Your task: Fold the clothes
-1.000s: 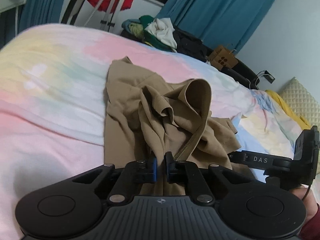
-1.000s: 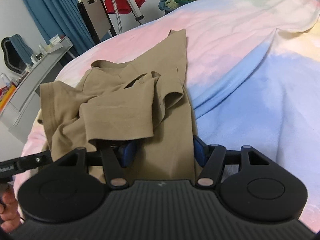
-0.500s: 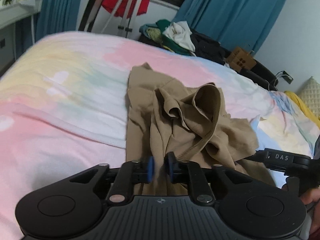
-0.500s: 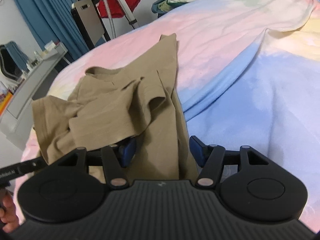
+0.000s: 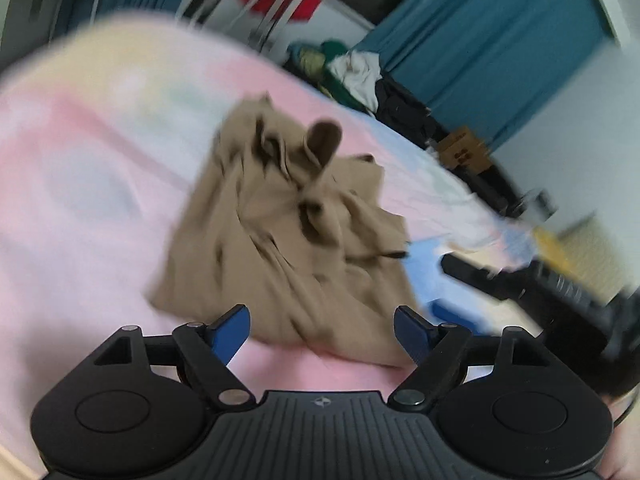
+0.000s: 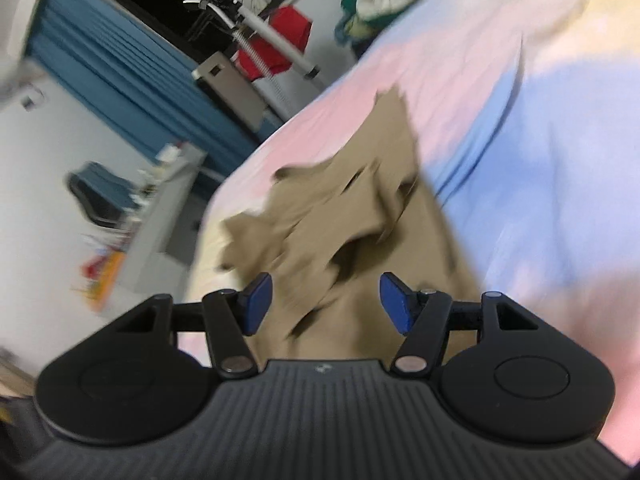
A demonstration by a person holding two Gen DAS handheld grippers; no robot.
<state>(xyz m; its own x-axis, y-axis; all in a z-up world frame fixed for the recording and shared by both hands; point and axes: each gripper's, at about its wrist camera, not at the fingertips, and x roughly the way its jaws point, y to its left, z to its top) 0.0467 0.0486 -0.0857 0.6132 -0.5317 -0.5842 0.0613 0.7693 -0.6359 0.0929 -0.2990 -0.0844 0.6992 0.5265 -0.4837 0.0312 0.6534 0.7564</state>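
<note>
A tan garment (image 5: pixel 288 232) lies crumpled in a heap on the pastel bedspread (image 5: pixel 80 184). Both views are motion-blurred. My left gripper (image 5: pixel 322 332) is open and empty, pulled back from the garment's near edge. In the right wrist view the same garment (image 6: pixel 360 220) lies ahead. My right gripper (image 6: pixel 326 302) is open and empty, hovering over the garment's near part. The right gripper's body also shows in the left wrist view (image 5: pixel 540 284) at the right.
A pile of other clothes (image 5: pixel 352 72) sits past the far edge of the bed. Blue curtains (image 5: pixel 480 52) hang behind it. A desk (image 6: pixel 160 208) stands left of the bed in the right wrist view. A metal stand (image 6: pixel 264 28) with red cloth stands beyond.
My left gripper has opened, let go of the tan garment and drawn back. My right gripper stays open and has lifted and tilted. Both cameras are moving fast.
</note>
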